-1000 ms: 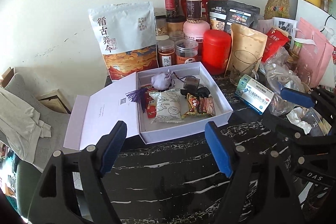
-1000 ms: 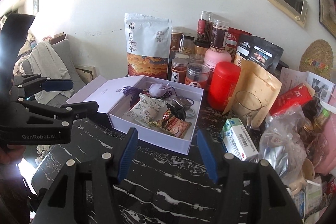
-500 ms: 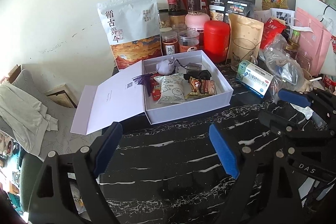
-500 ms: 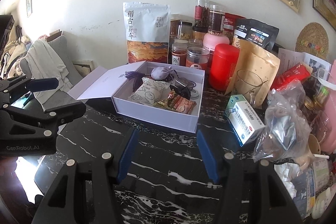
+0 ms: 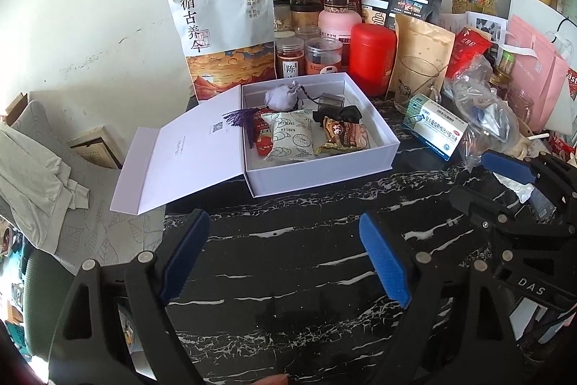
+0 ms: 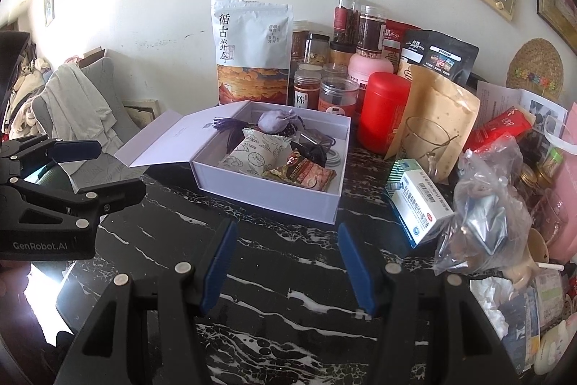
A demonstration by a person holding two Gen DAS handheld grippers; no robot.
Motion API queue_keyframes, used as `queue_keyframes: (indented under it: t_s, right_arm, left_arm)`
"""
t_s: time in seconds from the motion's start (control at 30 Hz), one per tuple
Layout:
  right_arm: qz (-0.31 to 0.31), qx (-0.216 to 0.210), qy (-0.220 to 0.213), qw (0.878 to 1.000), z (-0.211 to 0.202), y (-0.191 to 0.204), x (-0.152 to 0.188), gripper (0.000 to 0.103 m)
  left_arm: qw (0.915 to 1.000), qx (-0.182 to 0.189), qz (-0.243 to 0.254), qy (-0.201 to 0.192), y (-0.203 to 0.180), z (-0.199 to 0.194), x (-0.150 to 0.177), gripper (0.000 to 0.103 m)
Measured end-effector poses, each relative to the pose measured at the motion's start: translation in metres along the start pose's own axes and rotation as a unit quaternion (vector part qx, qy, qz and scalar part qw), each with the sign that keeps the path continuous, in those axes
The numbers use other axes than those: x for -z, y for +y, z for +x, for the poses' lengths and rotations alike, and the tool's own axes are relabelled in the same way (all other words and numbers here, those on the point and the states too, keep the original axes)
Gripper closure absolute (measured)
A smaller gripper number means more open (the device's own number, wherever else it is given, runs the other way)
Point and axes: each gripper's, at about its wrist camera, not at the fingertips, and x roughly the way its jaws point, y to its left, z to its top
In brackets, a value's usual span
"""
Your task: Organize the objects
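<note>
Squarely at the counter's [image 5: 306, 262] back edge: box [image 5: 324, 168], lid [image 5: 187, 154] flung left, long axis running left-right. Left claw [image 5: 285, 258] wide open, just widened, empty; right claw [image 6: 288, 262] half open, empty.

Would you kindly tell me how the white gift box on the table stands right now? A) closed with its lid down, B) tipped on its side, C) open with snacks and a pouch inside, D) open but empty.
C: the white gift box sits level, its lid folded open to the left, with snack packets and a pale pouch inside.
</note>
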Motion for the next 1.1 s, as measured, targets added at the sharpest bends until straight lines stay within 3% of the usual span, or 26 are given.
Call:
queue_keyframes:
  t_s: [1.1]
  right_arm:
    - [0.0,0.002,0.002,1.0,0.0008,-0.0037,0.0035,0.044]
  left_arm:
    - [0.9999,0.005,0.008,0.01,-0.007,0.0031,0.0032,0.019]
